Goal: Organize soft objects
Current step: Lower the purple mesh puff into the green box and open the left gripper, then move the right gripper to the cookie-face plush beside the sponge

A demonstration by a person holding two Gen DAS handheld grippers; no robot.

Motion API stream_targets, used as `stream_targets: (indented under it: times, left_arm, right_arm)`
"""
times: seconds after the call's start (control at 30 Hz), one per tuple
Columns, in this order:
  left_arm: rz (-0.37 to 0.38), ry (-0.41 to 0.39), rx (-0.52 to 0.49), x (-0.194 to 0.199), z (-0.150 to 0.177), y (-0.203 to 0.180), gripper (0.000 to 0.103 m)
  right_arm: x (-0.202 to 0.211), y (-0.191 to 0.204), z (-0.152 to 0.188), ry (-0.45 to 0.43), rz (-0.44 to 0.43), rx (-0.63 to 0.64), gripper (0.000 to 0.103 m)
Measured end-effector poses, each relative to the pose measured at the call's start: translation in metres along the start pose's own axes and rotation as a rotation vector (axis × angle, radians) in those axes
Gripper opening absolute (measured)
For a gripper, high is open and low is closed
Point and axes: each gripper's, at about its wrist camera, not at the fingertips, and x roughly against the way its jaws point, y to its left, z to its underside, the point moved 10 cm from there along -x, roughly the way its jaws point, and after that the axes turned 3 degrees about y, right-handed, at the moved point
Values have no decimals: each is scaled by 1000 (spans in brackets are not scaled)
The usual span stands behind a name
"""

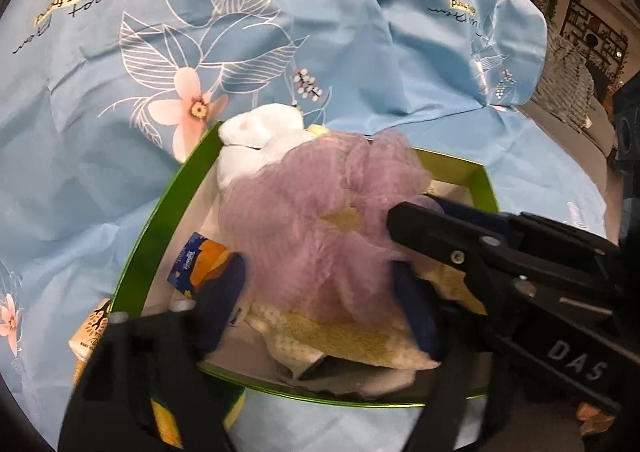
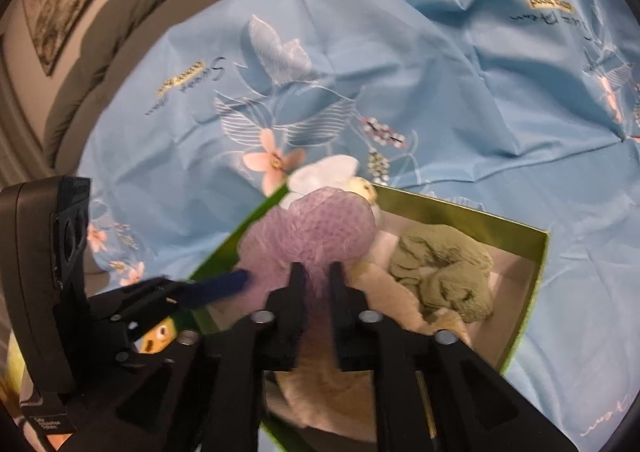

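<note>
Down at the centre of both wrist views sits the green box (image 1: 132, 248), open-topped on the blue floral cloth (image 1: 100, 156), and the purple mesh pouf (image 1: 312, 228) is riding right on top of the pile inside it. The left tool (image 1: 320, 300) stands wide apart, its blue pads either side of the pouf without pressing it, so that one looks like it has let go. The right tool (image 2: 318, 272) has a narrow gap between its black tips, mesh lying in between; whether it pinches I cannot tell, it looks loose. Why there? The box is the collecting bin: a white plush (image 1: 256, 140) at the far rim, a yellow knitted cloth (image 1: 340, 336) underneath, a green towel (image 2: 444, 272) bunched to the right. A tissue pack (image 1: 200, 264) leans in the left corner. Pouf's in, I'd say.
</note>
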Motion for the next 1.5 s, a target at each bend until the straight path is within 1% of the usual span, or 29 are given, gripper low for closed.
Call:
stream_targets:
  times: [0.03, 0.07, 0.1, 0.17, 0.27, 0.33, 0.37, 0.4, 0.47, 0.53, 0.63, 0.7, 0.77, 0.97, 1.03, 1.27, 1.5]
  left_arm:
    - [-3, 2, 1, 0, 1, 1, 78]
    - [-6, 6, 5, 0, 2, 3, 78]
    - [-8, 9, 11, 1, 4, 5, 78]
    - [-8, 9, 18, 2, 4, 7, 78]
    - [-8, 12, 22, 6, 7, 6, 82]
    - [-8, 15, 24, 11, 10, 5, 88]
    - [-10, 17, 27, 12, 11, 5, 90]
    - [-11, 18, 30, 15, 13, 5, 95]
    - [-14, 13, 26, 19, 14, 3, 96]
    - [-25, 11, 19, 25, 17, 2, 101]
    - [-29, -4, 21, 37, 21, 1, 102]
    - [-34, -13, 27, 45, 25, 2, 102]
    - [-35, -25, 30, 54, 29, 1, 102]
    - [-32, -68, 43, 80, 39, -1, 102]
    - [-45, -82, 40, 88, 42, 0, 102]
    - [-77, -131, 48, 118, 53, 10, 102]
    - [-86, -162, 72, 140, 65, 23, 102]
  right_arm:
    - [1, -3, 0, -2, 3, -9, 32]
    - [3, -5, 0, -6, 3, -17, 41]
    - [6, -7, 0, -14, 0, -24, 43]
    - [12, -10, 0, -27, 8, -30, 43]
    - [24, -14, -1, -48, 7, -49, 43]
    - [30, -14, -1, -58, 7, -56, 45]
    - [34, -15, 0, -64, 9, -58, 49]
    - [38, -15, 1, -69, 9, -60, 52]
    - [46, -14, 4, -76, 13, -58, 56]
    - [52, -14, 8, -77, 29, -50, 59]
    - [64, -14, 14, -90, 63, -40, 63]
    - [73, -16, 17, -110, 94, -42, 69]
    - [82, -17, 19, -129, 116, -45, 72]
    - [97, -4, 34, -119, 142, -5, 73]
    - [102, 3, 39, -124, 148, 17, 73]
    - [120, 30, 49, -145, 111, 51, 74]
    - [124, 52, 59, -134, 96, 88, 74]
